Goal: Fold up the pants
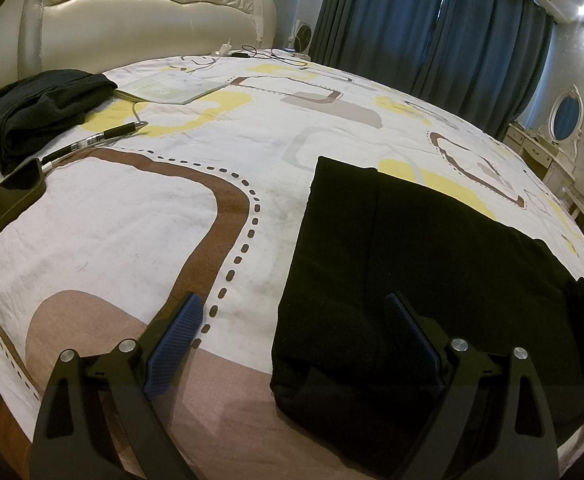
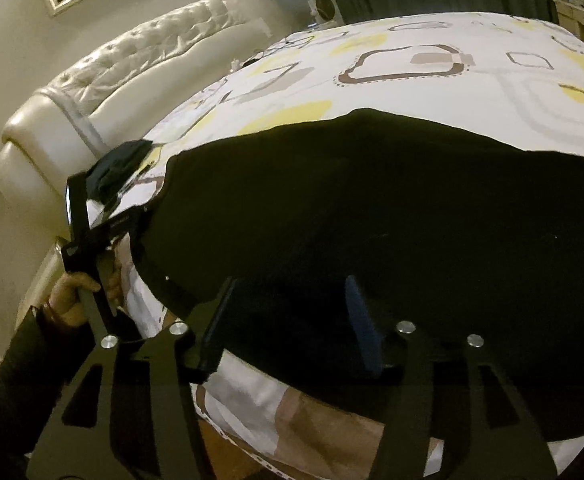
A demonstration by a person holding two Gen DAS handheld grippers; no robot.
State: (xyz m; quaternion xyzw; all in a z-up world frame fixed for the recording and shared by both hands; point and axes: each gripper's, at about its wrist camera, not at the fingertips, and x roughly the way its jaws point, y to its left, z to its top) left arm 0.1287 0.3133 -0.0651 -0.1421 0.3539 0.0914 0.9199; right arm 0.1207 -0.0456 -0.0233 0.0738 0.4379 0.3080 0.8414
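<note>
Black pants (image 1: 392, 264) lie flat on the patterned bedspread (image 1: 131, 240), their left end folded near the bed's front edge. My left gripper (image 1: 296, 320) is open, low over the bed, its right finger over the pants' left edge and its left finger over bare bedspread. In the right wrist view the pants (image 2: 372, 208) fill the middle. My right gripper (image 2: 292, 308) is open just above the pants near the front edge of the bed. The left gripper's body (image 2: 87, 232) and the hand holding it show at the left.
A dark folded garment (image 1: 35, 116), a pen (image 1: 103, 138), a booklet (image 1: 171, 88) and a phone (image 1: 7, 200) lie at the left of the bed. A cream tufted headboard (image 1: 131, 12) stands behind. Blue curtains (image 1: 432, 28) and a dresser (image 1: 548, 148) are at the right.
</note>
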